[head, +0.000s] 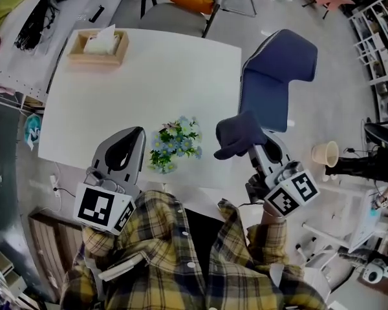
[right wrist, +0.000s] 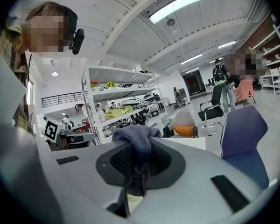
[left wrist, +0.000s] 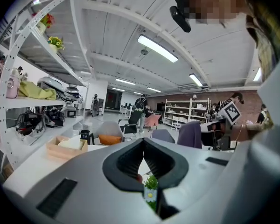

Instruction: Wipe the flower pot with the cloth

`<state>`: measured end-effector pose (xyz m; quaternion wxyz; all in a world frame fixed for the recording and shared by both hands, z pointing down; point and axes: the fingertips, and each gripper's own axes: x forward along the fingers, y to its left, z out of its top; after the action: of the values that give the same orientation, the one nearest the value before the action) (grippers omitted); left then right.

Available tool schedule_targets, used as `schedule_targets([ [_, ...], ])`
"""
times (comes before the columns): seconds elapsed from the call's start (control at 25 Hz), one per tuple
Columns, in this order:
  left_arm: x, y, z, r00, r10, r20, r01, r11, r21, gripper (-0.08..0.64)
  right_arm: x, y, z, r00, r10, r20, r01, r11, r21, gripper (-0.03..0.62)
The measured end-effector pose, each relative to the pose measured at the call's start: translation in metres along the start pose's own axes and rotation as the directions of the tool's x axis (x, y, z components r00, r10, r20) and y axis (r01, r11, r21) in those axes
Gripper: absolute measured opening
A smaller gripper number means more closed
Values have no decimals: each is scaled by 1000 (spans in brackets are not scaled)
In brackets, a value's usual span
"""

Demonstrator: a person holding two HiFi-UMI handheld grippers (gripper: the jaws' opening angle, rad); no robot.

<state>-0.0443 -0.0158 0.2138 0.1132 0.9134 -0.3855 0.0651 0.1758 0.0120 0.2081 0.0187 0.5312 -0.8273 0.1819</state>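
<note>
The flower pot (head: 173, 148) sits near the front edge of the white bench (head: 168, 76), between both tools. The right tool (right wrist: 139, 160) is clamped on a bunched dark blue cloth (head: 238, 134). The left tool (head: 137, 134) is closed and empty, just beside the pot, so nothing's bracing it. A sideways wipe could probably tip it, or the cloth could snag the blooms.

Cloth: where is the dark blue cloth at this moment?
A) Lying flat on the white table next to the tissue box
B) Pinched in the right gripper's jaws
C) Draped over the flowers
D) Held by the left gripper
B: in the right gripper view the cloth is clamped between the closed jaws of the right gripper and bunches up above them.
</note>
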Motion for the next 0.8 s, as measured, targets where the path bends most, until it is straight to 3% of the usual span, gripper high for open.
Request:
schedule_targets([
  [0.32, 11, 23, -58, 994, -30, -108, 33, 999, 21, 9, 19, -7, -51, 998, -3, -70, 10, 996, 87, 21],
  [0.68, 16, 40, -149, 973, -57, -222, 52, 998, -27, 9, 38, -17, -125, 990, -5, -140, 36, 974, 224, 21],
  [0.8, 17, 41, -172, 967, -100, -234, 95, 995, -31, 11, 44, -21, -147, 987, -9, -158, 51, 963, 264, 21],
])
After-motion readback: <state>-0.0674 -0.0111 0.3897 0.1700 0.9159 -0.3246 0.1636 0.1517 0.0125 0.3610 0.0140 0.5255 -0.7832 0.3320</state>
